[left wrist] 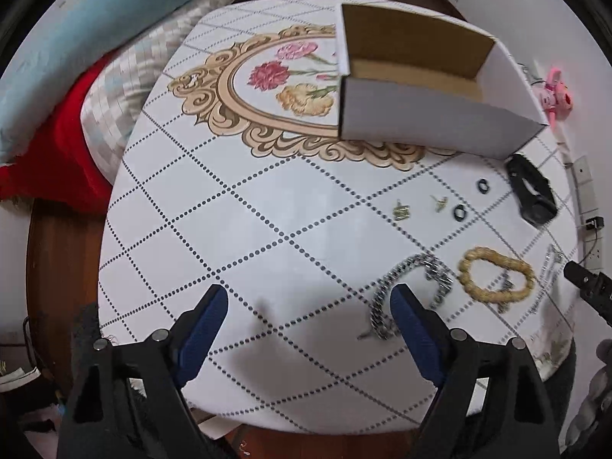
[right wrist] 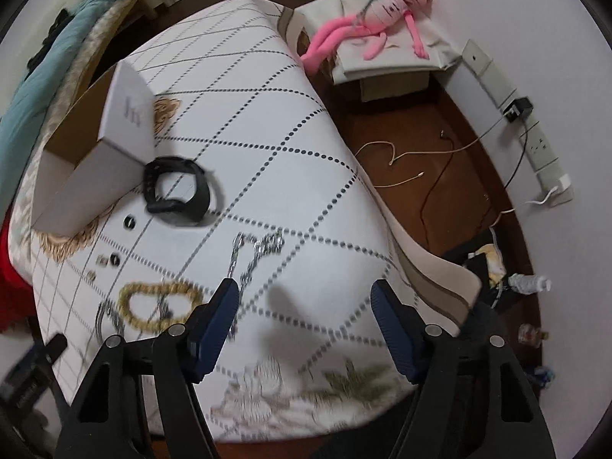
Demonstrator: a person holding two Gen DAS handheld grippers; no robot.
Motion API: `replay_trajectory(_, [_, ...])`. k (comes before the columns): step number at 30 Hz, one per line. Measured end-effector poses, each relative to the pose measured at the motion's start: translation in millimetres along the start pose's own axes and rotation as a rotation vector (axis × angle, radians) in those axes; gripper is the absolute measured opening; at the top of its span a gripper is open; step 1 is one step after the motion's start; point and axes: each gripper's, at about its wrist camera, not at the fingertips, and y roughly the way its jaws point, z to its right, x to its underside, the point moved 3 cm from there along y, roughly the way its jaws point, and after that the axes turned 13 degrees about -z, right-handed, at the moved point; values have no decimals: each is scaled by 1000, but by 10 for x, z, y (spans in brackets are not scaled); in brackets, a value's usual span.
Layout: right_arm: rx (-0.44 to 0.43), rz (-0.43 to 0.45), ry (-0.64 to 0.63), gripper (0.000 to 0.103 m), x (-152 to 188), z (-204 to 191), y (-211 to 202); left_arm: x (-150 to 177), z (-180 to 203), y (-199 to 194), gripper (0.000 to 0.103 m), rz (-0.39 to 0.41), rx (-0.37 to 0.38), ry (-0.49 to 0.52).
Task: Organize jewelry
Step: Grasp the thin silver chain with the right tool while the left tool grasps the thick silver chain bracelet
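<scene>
We see both grippers, left [left wrist: 308, 302] and right [right wrist: 304, 298], spread wide, holding nothing. Jewelry near the open box [left wrist: 428, 114]: silver chain [left wrist: 413, 287], gold bracelet [left wrist: 497, 279], blurred watch [right wrist: 178, 189]. Patterned tablecloth [left wrist: 229, 229]; wooden floor [right wrist: 440, 160].

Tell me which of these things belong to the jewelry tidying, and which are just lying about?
Part of the job:
open cardboard box
silver chain
gold bead bracelet
black watch
small black rings
small gold earrings

Just lying about:
pink plush toy
power strip
loose cables
water bottle
</scene>
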Motion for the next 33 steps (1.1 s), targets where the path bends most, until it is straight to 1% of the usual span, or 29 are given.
replay_trajectory(1, [3, 3, 5, 71, -43, -2, 54, -16, -4, 25, 86, -1, -2, -1])
replay_trajectory(3, [14, 0, -2, 64, -103, -55, 150, -38, -10, 68, 86, -3, 0, -3])
replay_trajectory(4, [32, -8, -10, 62, -115, -97, 206, -39, -17, 79, 86, -4, 4, -3])
replay_trajectory(5, [66, 12, -34, 59, -115, -171, 205, -40, -24, 92, 86, -4, 6, -3])
replay_trajectory(7, [108, 17, -68, 59, -119, -282, 211, -23, -43, 111, 86, -10, 23, 2])
replay_trajectory(8, [132, 23, -79, 54, -108, -328, 214, -18, -40, 118, 86, -15, 32, 4])
replay_trajectory(9, [130, 38, -82, 52, -92, -361, 208, 1, -32, 131, 86, -23, 48, 13])
replay_trajectory(10, [130, 48, -83, 41, -87, -396, 202, -8, -24, 144, 86, -26, 56, 20])
replay_trajectory(11, [132, 60, -84, 17, -82, -416, 192, -1, -6, 158, 86, -28, 59, 30])
replay_trajectory(12, [133, 73, -84, 8, -76, -436, 185, 4, 27, 179, 86, -32, 64, 46])
replay_trajectory(13, [134, 80, -82, 8, -70, -448, 182, 2, 57, 200, 86, -37, 66, 58])
replay_trajectory(16, [113, 83, -78, 7, -53, -450, 176, -15, 144, 245, 78, -43, 67, 91])
replay_trajectory(18, [68, 72, -55, 6, -54, -391, 166, -21, 182, 272, 76, -44, 56, 107])
replay_trajectory(19, [48, 71, -48, 0, -65, -346, 149, -21, 193, 283, 74, -46, 54, 112])
replay_trajectory(20, [28, 74, -43, 0, -55, -318, 112, -19, 199, 302, 63, -52, 57, 115])
replay_trajectory(21, [14, 76, -42, 0, -45, -287, 86, -18, 200, 330, 58, -64, 62, 115])
replay_trajectory(23, [-1, 83, -52, 0, 0, -271, 40, -22, 203, 318, 45, -48, 68, 118])
replay_trajectory(24, [-14, 86, -54, 0, 15, -266, 16, -25, 215, 314, 38, -40, 69, 135])
replay_trajectory(25, [-36, 90, -56, 0, 41, -265, -14, -24, 245, 299, 19, -32, 68, 151])
replay_trajectory(26, [-58, 96, -52, 0, 68, -259, -42, -20, 271, 294, 6, -30, 70, 165])
replay_trajectory(30, [-115, 99, -26, 0, 48, -189, -108, -49, 260, 285, 6, -32, 101, 160])
replay_trajectory(33, [-182, 39, 4, 1, -38, -124, -42, -101, 239, 180, 6, -5, 111, 145])
